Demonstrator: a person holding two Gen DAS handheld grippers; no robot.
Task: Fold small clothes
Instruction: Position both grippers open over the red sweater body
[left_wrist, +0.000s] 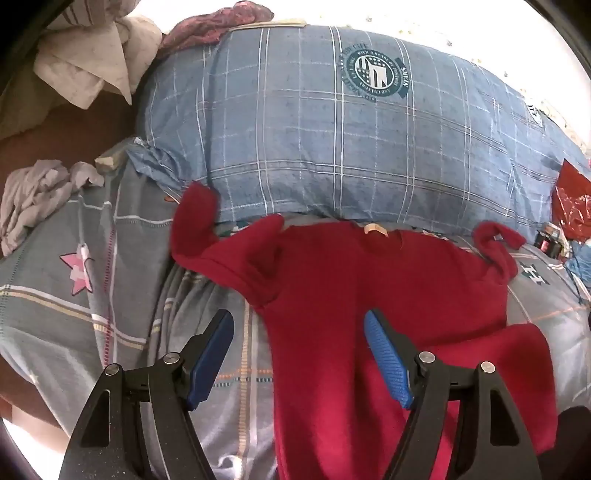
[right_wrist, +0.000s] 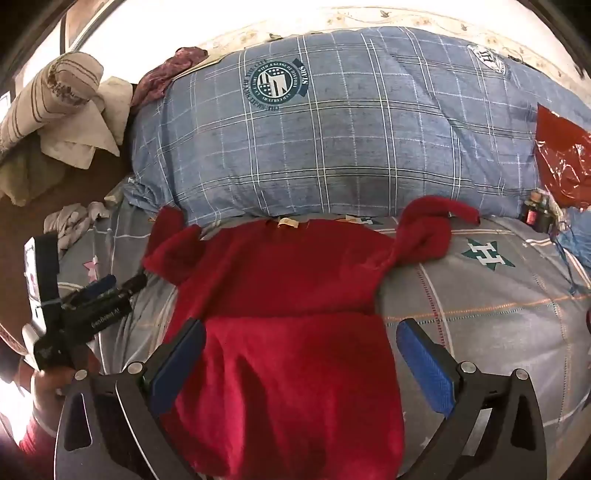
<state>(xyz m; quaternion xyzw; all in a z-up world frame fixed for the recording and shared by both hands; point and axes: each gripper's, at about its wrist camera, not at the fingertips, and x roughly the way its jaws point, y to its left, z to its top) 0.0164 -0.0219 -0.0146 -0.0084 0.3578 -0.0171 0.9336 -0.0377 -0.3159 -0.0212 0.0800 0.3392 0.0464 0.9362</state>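
A crumpled white cloth lies far left on the grey checked bedspread. The left gripper hangs with jaws apart, empty, over the near left edge of the red sweater, spread flat below the blue pillow. The right gripper gapes wide above its turned-up hem, gripping nothing.

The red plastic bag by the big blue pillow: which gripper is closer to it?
Right. The right gripper sits over the sweater's hem, on the red plastic bag's side; the left gripper is at the sweater's far edge.
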